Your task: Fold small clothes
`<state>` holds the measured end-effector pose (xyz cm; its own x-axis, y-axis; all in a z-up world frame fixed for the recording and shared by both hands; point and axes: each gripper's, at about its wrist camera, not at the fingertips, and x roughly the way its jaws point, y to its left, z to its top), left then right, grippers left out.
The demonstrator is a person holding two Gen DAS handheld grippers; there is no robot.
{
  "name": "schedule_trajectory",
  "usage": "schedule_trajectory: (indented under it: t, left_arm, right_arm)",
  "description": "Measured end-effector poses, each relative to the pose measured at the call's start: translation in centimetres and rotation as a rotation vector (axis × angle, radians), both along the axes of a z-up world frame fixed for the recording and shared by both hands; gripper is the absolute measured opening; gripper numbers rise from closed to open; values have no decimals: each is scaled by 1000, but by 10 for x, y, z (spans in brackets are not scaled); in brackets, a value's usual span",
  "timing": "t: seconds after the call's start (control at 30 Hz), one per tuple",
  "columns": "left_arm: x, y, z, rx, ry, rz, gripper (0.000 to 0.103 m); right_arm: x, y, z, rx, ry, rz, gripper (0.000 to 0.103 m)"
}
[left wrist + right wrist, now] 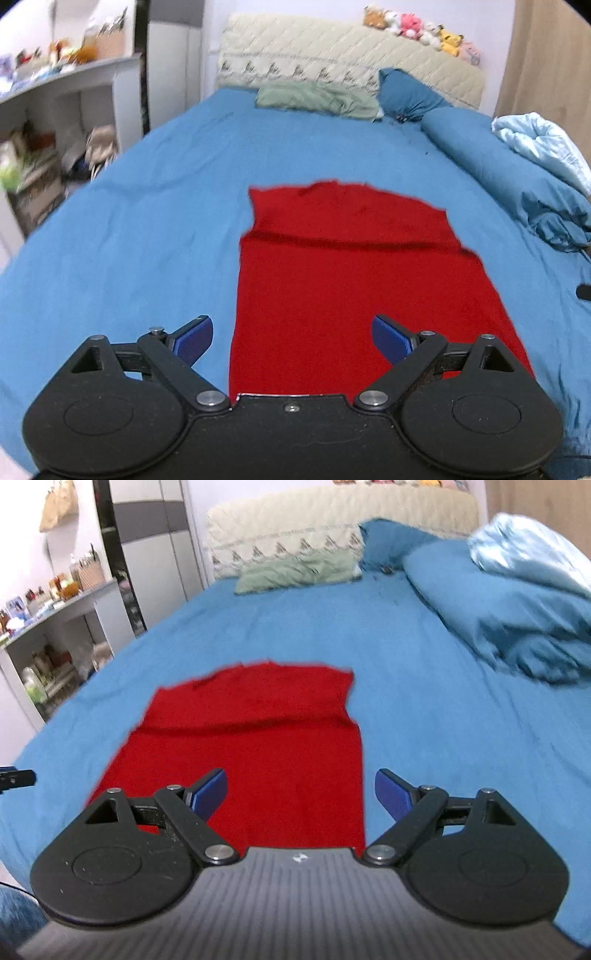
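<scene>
Blue bed, folded red garment

Bright, even indoor light; soft shadows, fisheye-bent edges, motion blur throughout.

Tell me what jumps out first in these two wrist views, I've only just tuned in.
A bright red garment lies flat in the middle of the blue bed sheet, with a fold line crossing its far part. The left gripper and right gripper both hang above its near end, jaws wide and empty. Further back, a green cloth lies by the headboard, and a bunched blue duvet runs along the right side.
</scene>
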<state>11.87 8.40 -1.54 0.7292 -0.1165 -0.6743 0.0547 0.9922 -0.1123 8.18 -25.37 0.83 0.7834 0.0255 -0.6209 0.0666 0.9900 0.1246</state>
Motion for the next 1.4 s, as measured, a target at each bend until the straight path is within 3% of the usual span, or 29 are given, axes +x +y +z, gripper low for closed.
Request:
schedule_trajectory:
  t: [0.13, 0.2, 0.27, 0.37, 0.53, 0.73, 0.83, 1.03, 1.07, 1.13, 1.17, 1.4]
  left_arm:
    - [-23, 9, -37, -11, 39, 32, 87]
    - [-28, 14, -53, -15, 62, 52, 72]
    - [-32, 16, -69, -11, 86, 63, 66]
    - [-36, 17, -85, 2, 93, 67, 66]
    - [-34, 18, -104, -7, 123, 73, 60]
    - [-35, 16, -121, -2, 147, 67, 55]
    - [-35, 16, -122, -2, 149, 66, 52]
    - [-35, 11, -122, 0, 150, 45, 37]
    - [-34, 10, -122, -5, 151, 43, 32]
    - [-35, 10, -121, -13, 156, 40, 15]
    - [-34, 10, -119, -17, 158, 39, 8]
    - [-40, 10, -90, -38, 102, 55, 6]
  right_arm:
    - [-35, -2, -49, -19, 59, -44, 100]
    - [-52, -1, -74, -42, 80, -69, 99]
    - [-63, -1, -93, -47, 104, -94, 94]
    - [-75, -3, -114, 7, 133, -133, 90]
    - [-79, 3, -135, -3, 169, -160, 77]
    - [-67, 9, -145, -26, 197, -135, 56]
    - [-64, 10, -148, -29, 191, -122, 51]
    - [-52, 13, -153, -31, 195, -90, 35]
    - [-50, 13, -154, -27, 196, -87, 33]
    - [-49, 14, -154, -25, 194, -84, 21]
    - [-48, 14, -153, -20, 192, -81, 21]
    - [-53, -5, -128, 101, 136, -90, 20]
